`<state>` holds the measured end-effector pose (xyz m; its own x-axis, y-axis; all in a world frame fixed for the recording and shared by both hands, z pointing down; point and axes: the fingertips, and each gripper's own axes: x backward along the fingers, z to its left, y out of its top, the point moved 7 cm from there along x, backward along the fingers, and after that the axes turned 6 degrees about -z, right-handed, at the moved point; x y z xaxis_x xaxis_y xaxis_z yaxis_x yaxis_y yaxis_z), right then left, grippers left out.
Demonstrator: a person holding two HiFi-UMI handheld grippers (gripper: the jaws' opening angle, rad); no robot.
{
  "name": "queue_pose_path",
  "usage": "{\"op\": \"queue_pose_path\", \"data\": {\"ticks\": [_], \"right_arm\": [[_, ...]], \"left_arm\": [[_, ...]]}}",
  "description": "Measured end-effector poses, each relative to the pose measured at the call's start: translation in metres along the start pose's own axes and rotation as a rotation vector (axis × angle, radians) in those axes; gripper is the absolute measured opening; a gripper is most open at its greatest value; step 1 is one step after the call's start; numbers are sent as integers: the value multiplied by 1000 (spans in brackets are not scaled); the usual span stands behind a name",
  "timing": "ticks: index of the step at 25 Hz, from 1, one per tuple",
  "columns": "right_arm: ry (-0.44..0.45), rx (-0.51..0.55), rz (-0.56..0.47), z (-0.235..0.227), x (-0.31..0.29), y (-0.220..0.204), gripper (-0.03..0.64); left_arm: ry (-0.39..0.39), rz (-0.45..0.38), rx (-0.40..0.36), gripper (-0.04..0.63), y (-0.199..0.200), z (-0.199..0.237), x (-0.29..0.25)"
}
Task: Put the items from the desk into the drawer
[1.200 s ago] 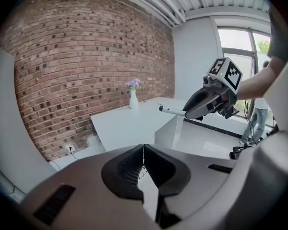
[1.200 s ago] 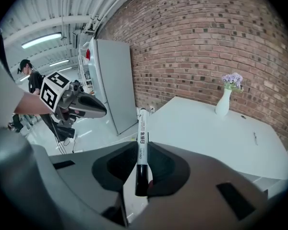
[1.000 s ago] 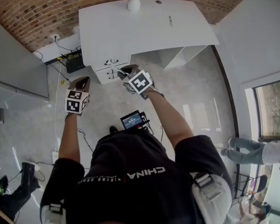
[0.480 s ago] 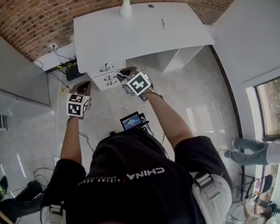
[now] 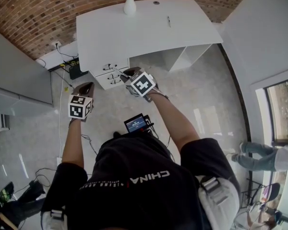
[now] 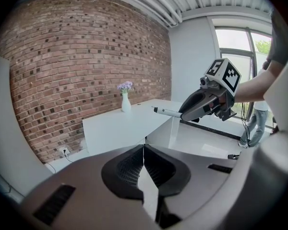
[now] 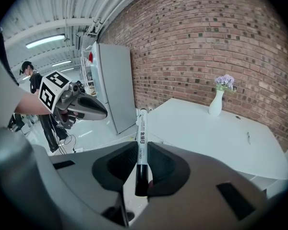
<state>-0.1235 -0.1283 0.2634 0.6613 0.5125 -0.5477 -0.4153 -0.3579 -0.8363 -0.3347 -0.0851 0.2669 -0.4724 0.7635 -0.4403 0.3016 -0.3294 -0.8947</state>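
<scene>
Between right gripper (image 7: 142, 153) jaws, marker (image 7: 142, 133)

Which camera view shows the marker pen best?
The right gripper view: the marker is close, lengthwise, clamped between the jaws, its print visible. The left gripper view shows it small, poking from the right gripper; the head view shows only a thin sliver.

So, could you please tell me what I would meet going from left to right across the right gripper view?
left gripper → grey cabinet → marker → vase of flowers → pen
</scene>
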Motion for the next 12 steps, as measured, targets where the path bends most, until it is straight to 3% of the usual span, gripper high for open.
{"op": "queue_pose_path", "data": {"ticks": [12], "right_arm": [[101, -46, 22, -29, -1, -18, 74]], "left_arm": [[-8, 41, 59, 14, 2, -24, -33]]}}
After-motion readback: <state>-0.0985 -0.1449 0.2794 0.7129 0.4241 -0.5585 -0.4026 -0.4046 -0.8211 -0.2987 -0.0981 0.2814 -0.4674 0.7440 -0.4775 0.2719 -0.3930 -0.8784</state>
